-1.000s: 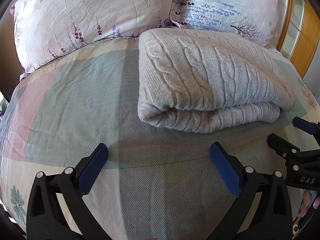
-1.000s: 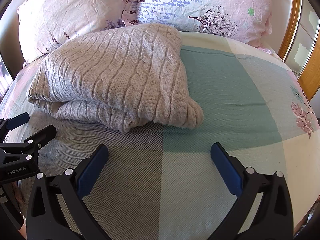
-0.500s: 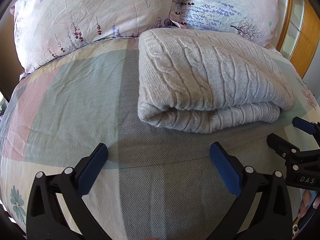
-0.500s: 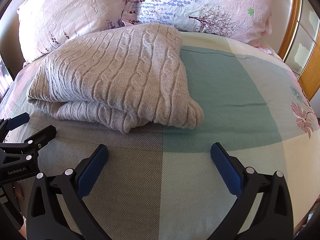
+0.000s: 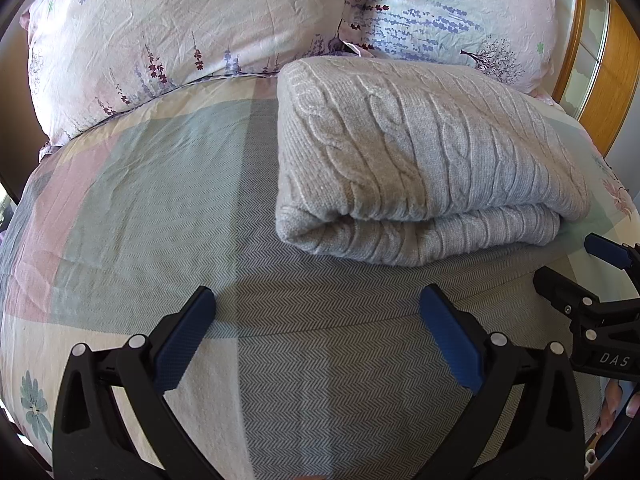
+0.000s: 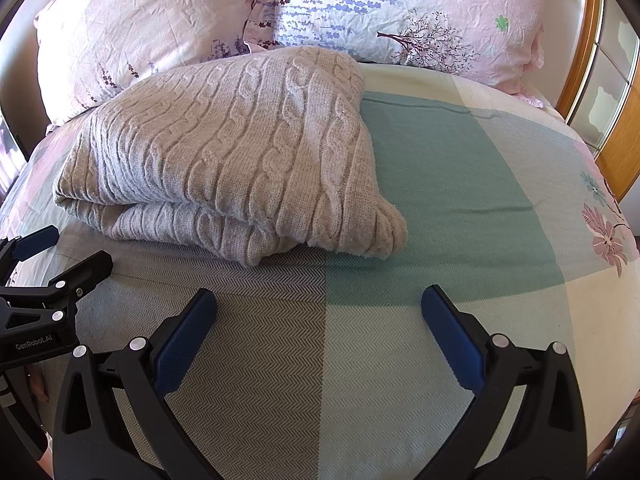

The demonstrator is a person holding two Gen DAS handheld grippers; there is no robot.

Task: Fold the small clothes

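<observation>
Left wrist view: left gripper (image 5: 316,302) spread wide, nothing between the pads, hovering over the blanket (image 5: 120,208) short of the sweater (image 5: 420,168), which lies folded at 12 to 2 o'clock with its rolled edge facing the camera and its far side against the pillows (image 5: 180,40). The right gripper (image 5: 576,270) enters at 3 o'clock, also apart and empty as far as shown. Fold looks complete or close to it — judgement only. Risks from here: a pinch on the top layer alone would peel the fold open; the knit is thick and springy, so the roll may slump if nudged; a low approach could catch the blanket with the sweater. Hidden here: the sweater's back edge and whatever is tucked inside the roll; sleeves cannot be made out. Right wrist view: right gripper (image 6: 320,304) wide apart, empty, above the blanket (image 6: 460,200); sweater (image 6: 232,152) sits at 10 to 12 o'clock, one corner drooping toward 12. Left gripper (image 6: 70,246) at 9 o'clock, cut off by the frame. That drooping corner looks loosest — a sideways brush could drag it out. Underside of the bundle and the bed's near edge not visible; the wooden frame (image 6: 624,128) at 2 o'clock is cropped.
</observation>
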